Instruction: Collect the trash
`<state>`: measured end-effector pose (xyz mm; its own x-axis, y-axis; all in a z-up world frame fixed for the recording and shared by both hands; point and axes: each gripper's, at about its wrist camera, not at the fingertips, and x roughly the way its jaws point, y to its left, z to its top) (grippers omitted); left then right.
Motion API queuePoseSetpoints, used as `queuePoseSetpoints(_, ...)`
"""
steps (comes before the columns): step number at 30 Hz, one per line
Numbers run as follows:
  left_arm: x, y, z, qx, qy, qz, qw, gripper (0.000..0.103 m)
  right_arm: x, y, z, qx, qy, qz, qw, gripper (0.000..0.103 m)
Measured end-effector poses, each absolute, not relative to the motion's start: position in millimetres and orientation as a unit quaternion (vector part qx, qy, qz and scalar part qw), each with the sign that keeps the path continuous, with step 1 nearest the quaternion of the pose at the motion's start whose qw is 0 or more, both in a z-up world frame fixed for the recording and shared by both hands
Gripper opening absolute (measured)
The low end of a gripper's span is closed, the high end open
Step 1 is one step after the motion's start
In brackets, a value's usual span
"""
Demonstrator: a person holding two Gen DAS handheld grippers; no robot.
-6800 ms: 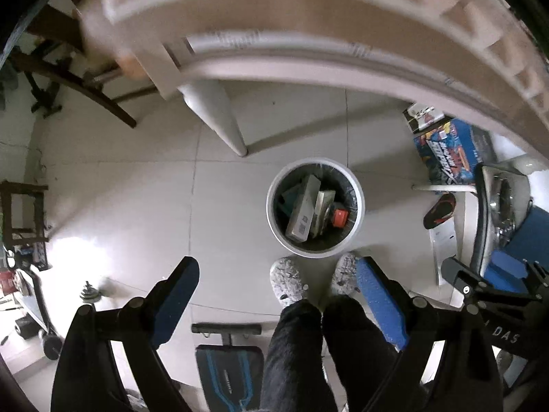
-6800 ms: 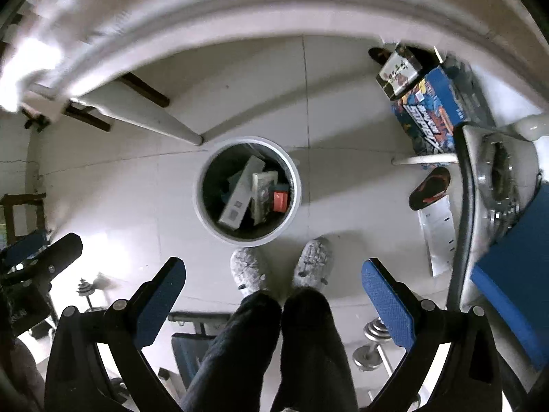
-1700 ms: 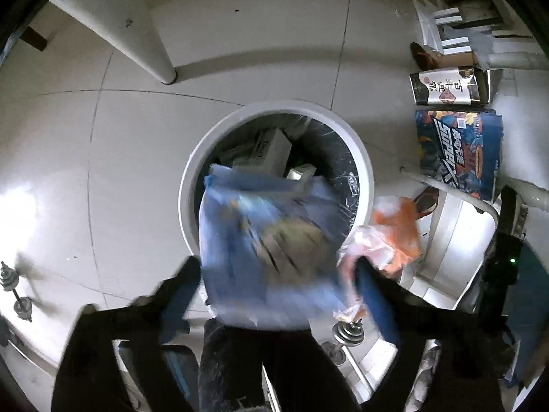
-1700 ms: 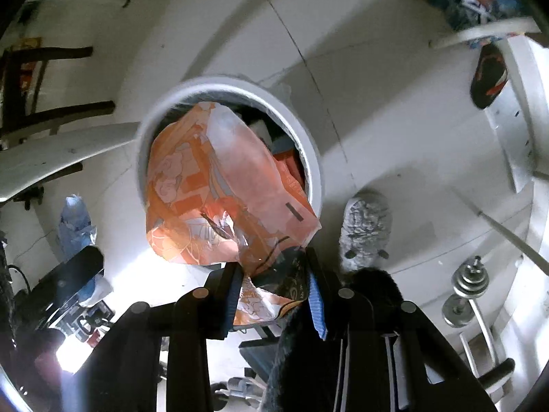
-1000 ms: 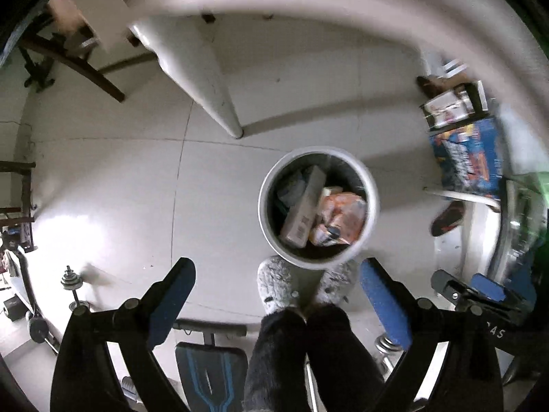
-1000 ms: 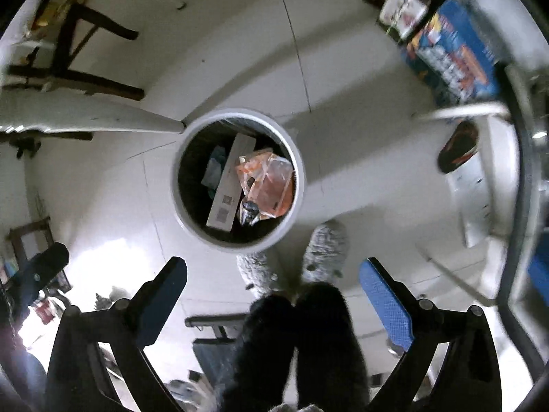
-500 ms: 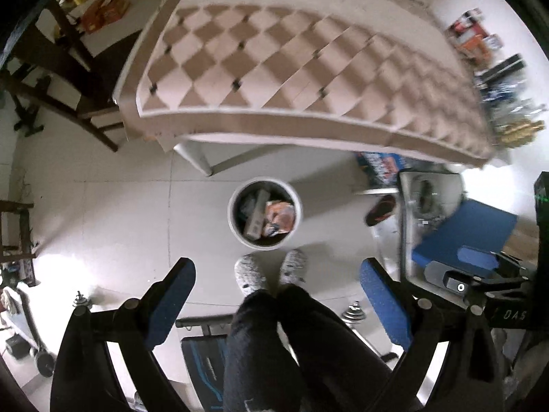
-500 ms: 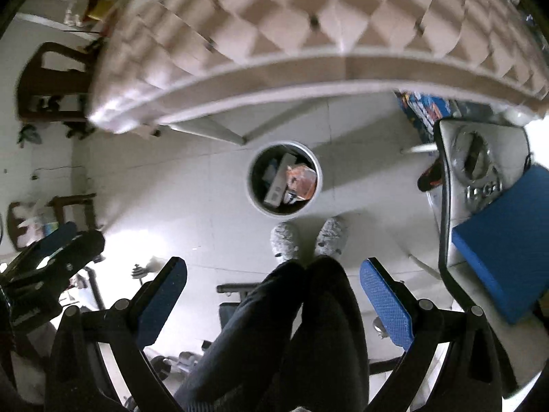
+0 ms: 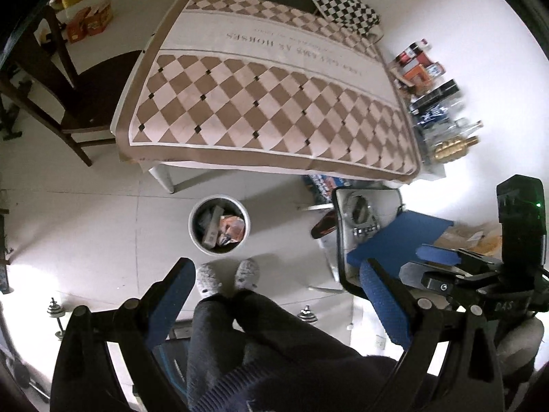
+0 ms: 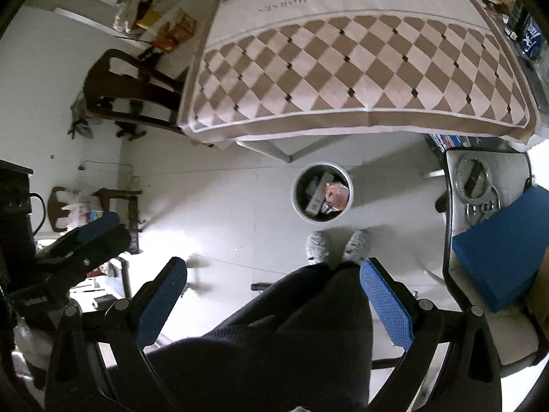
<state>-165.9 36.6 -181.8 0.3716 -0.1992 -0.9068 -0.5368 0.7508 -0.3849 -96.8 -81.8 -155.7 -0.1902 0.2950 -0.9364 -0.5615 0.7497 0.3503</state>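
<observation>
A round white trash bin [image 9: 192, 231] stands on the tiled floor below the table's front edge; it also shows in the right wrist view [image 10: 296, 202]. Inside lie an orange wrapper [image 9: 234, 227] and a grey box [image 9: 211, 227], seen too in the right wrist view as the wrapper [image 10: 338, 195] and box [image 10: 317, 197]. My left gripper [image 9: 274, 292] is open and empty, high above the floor. My right gripper [image 10: 274, 290] is open and empty, also held high. Each gripper shows in the other's view, the right one [image 9: 442, 255] and the left one [image 10: 99, 228].
A table with a brown checked cloth [image 9: 267, 96] stands beyond the bin. A dark wooden chair [image 9: 79, 86] is at its left. A chair with a blue cushion [image 9: 398, 237] is at the right. Bottles and boxes [image 9: 435, 110] line the wall. The person's legs and slippers [image 9: 226, 274] stand by the bin.
Both grippers dropped their wrappers into the bin, opened, and have risen well above table height. The tabletop has come into full view.
</observation>
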Motion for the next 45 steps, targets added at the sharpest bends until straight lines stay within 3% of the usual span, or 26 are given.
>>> queuePoseSetpoints(9,-170,37,-161,-0.332,0.533,0.107,0.771,0.098,-101,-80,-129,-0.089,0.685,0.355,0.630,0.102)
queuePoseSetpoints(19,-168,38,-154,-0.332,0.529,0.102,0.774,0.098,-98,-78,-126,-0.086,0.686,0.354,0.630,0.103)
queuePoseSetpoints(21,-167,38,-153,-0.332,0.530,0.097,0.775,0.103,-97,-77,-126,-0.083,0.687,0.351,0.630,0.103)
queuePoseSetpoints(45,-168,38,-153,-0.336,0.527,0.080,0.777,0.103,-101,-72,-125,-0.074,0.688,0.350,0.632,0.103)
